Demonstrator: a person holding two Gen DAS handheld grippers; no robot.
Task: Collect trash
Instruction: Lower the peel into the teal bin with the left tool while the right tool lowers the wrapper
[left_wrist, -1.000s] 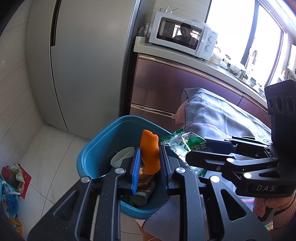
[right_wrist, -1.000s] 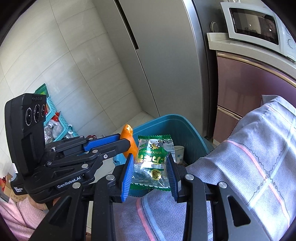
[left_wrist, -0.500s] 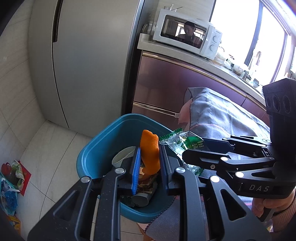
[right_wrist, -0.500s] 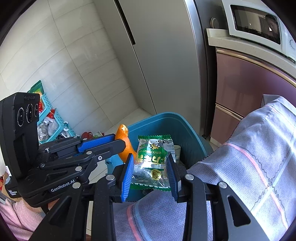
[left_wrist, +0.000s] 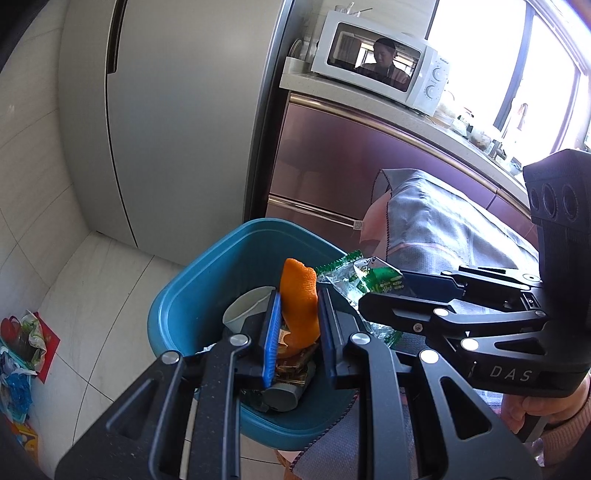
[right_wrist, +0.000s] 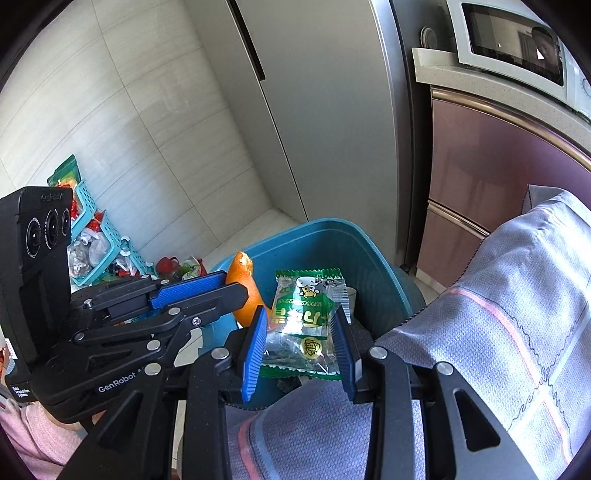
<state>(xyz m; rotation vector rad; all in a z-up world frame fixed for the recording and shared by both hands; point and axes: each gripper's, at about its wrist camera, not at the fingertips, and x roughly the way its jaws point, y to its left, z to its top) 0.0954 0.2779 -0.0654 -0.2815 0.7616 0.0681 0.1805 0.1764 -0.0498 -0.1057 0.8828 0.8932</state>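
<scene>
Landmark for all positions: the blue bin (left_wrist: 192, 295), standing on the tiled floor (left_wrist: 92, 295) at the edge of the cloth-covered desk (right_wrist: 517, 314).

Left claw (left_wrist: 298, 325): clamped on an orange peel (left_wrist: 299, 302), which stands upright between the blue pads directly above the bin's opening. The peel's upper end rises clear of the fingers.

Right claw (right_wrist: 301, 332): clamped on a green snack wrapper (right_wrist: 306, 317), gripped by its two side edges, printed face toward the camera. The wrapper hangs over the bin's rim on the desk side, just beside the peel; whether the two touch cannot be told.

Bin contents: a pale cup (left_wrist: 247, 306), a grey cylindrical item (left_wrist: 284, 395) and brown wrappers (left_wrist: 295, 365) lie at the bottom, below the peel.

Surroundings: a grey refrigerator (left_wrist: 177, 110) stands behind the bin; a white microwave (left_wrist: 380, 62) sits on the counter beyond it. A turquoise basket (right_wrist: 103, 236) of mixed items stands against the wall, well apart from the bin.
</scene>
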